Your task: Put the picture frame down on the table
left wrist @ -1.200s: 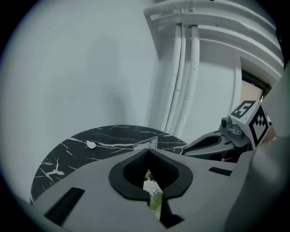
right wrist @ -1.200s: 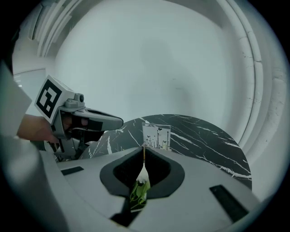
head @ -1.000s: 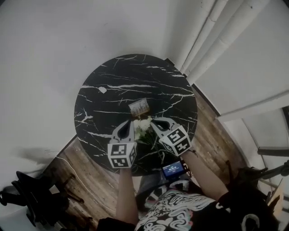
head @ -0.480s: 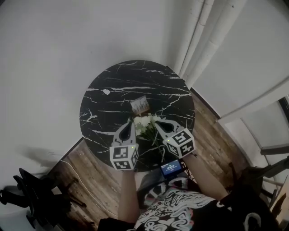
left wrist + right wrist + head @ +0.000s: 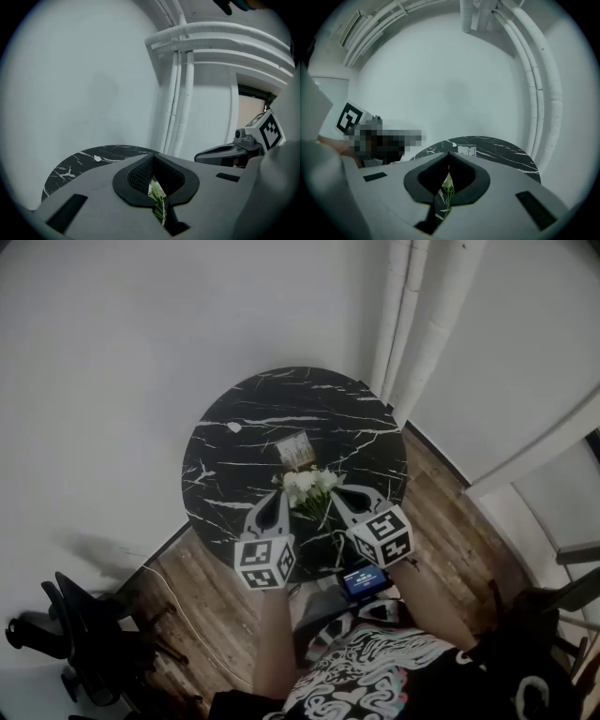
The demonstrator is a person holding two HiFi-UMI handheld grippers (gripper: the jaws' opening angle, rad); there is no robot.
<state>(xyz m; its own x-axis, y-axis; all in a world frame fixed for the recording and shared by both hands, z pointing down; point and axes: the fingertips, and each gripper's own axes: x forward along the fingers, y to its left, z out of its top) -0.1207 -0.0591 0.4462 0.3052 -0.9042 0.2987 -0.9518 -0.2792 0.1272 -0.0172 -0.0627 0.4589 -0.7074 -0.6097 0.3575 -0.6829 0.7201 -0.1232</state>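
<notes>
The small picture frame point(image 5: 297, 449) is on the round black marble table point(image 5: 253, 409), past the middle; it also shows as a pale rectangle, the frame point(image 5: 466, 150), in the right gripper view. A bunch of white flowers point(image 5: 312, 486) stands at the near side of the table. My left gripper point(image 5: 279, 495) is just left of the flowers and my right gripper point(image 5: 337, 493) just right of them. Both are shut, tips touching, with only leaves showing behind the left gripper point(image 5: 153, 155) and the right gripper point(image 5: 449, 153). Neither touches the frame.
A small white scrap point(image 5: 233, 427) lies at the table's left. White pipes point(image 5: 422, 315) run up the wall behind it. A device with a blue screen point(image 5: 361, 579) sits below the near edge. A dark chair point(image 5: 75, 634) stands on the wooden floor at lower left.
The head view has drifted, so the table sits further right and lower. Both grippers stay shut beside the flowers. The frame has not moved on the table.
</notes>
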